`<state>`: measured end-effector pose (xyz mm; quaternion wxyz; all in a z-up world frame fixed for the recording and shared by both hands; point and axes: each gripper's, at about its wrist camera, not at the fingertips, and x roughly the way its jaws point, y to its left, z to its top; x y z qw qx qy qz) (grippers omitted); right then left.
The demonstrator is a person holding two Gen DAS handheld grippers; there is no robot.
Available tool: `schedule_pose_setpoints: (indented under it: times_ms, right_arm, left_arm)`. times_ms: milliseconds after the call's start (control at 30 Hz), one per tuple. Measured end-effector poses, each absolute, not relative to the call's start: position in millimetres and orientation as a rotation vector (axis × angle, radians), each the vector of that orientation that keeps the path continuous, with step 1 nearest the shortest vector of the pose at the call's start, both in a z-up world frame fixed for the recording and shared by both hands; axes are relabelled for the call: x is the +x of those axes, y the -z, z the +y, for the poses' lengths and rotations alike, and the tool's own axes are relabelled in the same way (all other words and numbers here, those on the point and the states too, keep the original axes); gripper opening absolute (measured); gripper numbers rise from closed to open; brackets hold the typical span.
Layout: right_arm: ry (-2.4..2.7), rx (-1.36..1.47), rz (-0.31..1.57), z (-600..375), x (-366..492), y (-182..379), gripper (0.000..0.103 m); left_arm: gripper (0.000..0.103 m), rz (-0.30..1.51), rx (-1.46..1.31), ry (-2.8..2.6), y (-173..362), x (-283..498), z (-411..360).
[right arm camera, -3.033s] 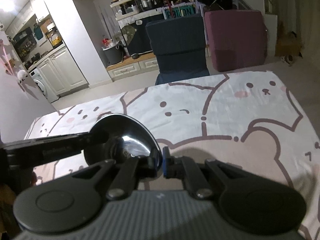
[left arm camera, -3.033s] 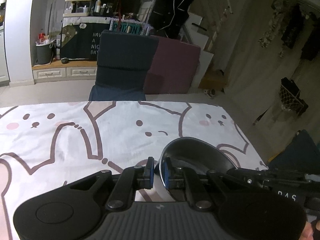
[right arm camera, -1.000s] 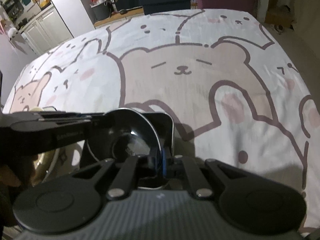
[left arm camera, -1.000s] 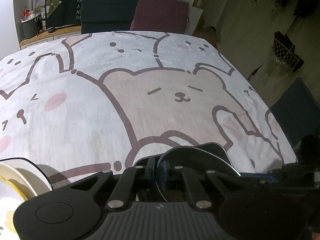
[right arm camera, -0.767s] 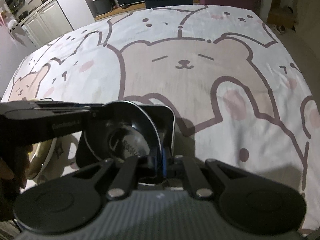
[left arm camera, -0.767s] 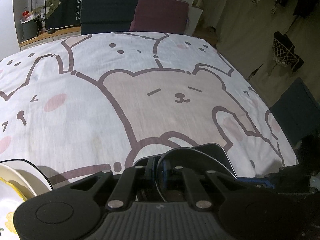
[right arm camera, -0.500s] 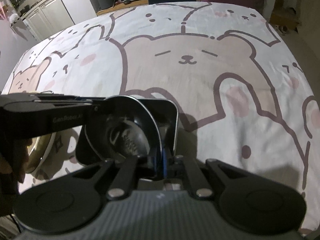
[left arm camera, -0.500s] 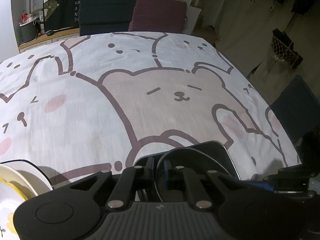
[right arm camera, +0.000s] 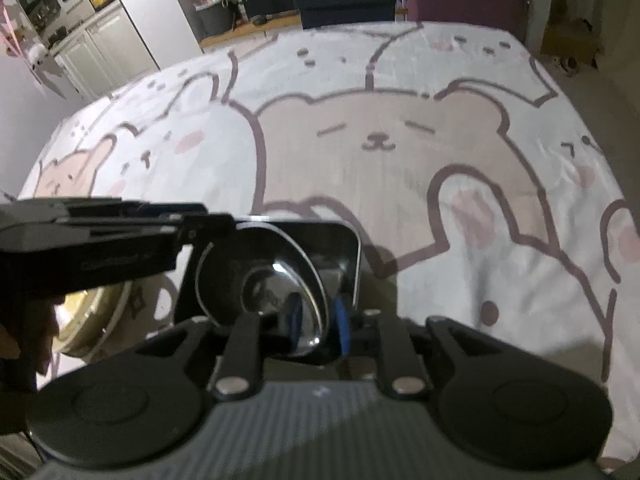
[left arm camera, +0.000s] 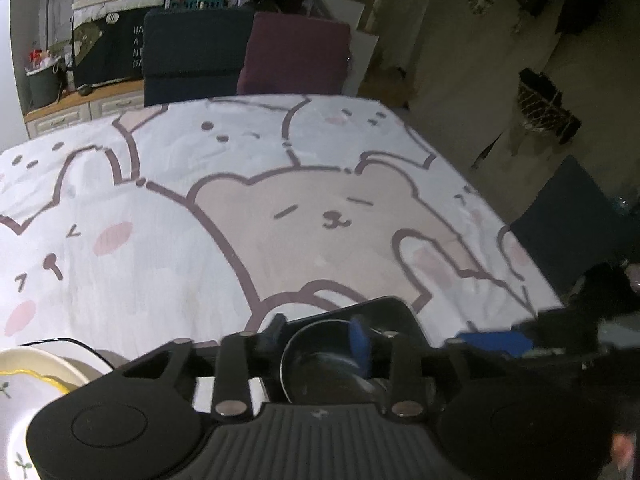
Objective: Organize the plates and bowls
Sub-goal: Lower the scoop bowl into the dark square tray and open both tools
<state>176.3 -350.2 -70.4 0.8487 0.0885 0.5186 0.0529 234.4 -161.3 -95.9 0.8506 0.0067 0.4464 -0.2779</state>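
Observation:
A shiny black round bowl (right arm camera: 260,280) sits inside a black square plate (right arm camera: 354,248) on the bear-print tablecloth. My right gripper (right arm camera: 319,317) straddles the bowl's near rim; its jaws are opening and the blue pads stand clear of the rim. My left gripper (left arm camera: 318,336) is over the same bowl (left arm camera: 320,372) from the other side, jaws opening wide, with the rim between the fingers but not pinched. The square plate (left arm camera: 394,310) shows beyond its fingers. Each gripper appears in the other's view: the left (right arm camera: 208,220) and the right (left arm camera: 496,340).
A white plate with a yellow edge (left arm camera: 24,380) lies at the near left, seen as a cream plate (right arm camera: 92,320) under the left gripper. The tablecloth (left arm camera: 320,200) stretches away to dark chairs (left arm camera: 192,52) at the far edge. The floor drops off on the right.
Both pairs of jaws, shut on the bowl's rim before, have spread apart and let it go. The left gripper has lifted a little. The bowl rests in the square plate.

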Motion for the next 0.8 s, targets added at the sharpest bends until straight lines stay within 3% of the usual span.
schedule_pose_setpoints:
  times_ms: [33,100,167,200,233,333,567,733,800]
  right_arm:
    - [-0.118,0.187,1.077,-351.7,174.8,65.3,0.038]
    - [-0.13,0.186,1.041,-356.4,171.2,55.6,0.05]
    - [-0.127,0.187,1.012,-361.4,165.9,48.6,0.056]
    - [-0.124,0.188,1.005,-364.0,164.4,46.9,0.064]
    - [-0.114,0.189,0.995,-366.8,162.9,45.6,0.073]
    - [-0.094,0.173,0.964,-370.8,159.1,44.2,0.084]
    - [-0.106,0.258,1.033,-388.4,170.3,64.3,0.08]
    - [-0.107,0.282,1.068,-393.5,180.2,77.3,0.049]
    - [-0.117,0.265,1.087,-389.4,183.8,81.9,0.044]
  left_arm:
    - [0.051,0.927,0.02,0.588,91.2,229.8,-158.5]
    - [0.069,0.903,0.032,0.582,84.1,220.0,-151.2]
    - [0.079,0.885,0.045,0.558,80.2,211.3,-143.2]
    - [0.085,0.882,0.048,0.547,79.4,208.3,-139.8]
    - [0.088,0.877,0.052,0.537,79.0,204.4,-135.9]
    - [0.1,0.863,0.045,0.53,79.9,194.9,-125.0]
    - [0.103,0.887,0.007,0.492,91.5,188.0,-102.3]
    - [0.103,0.909,-0.012,0.491,98.0,191.1,-97.3]
    - [0.103,0.914,-0.024,0.506,98.4,192.7,-97.3]
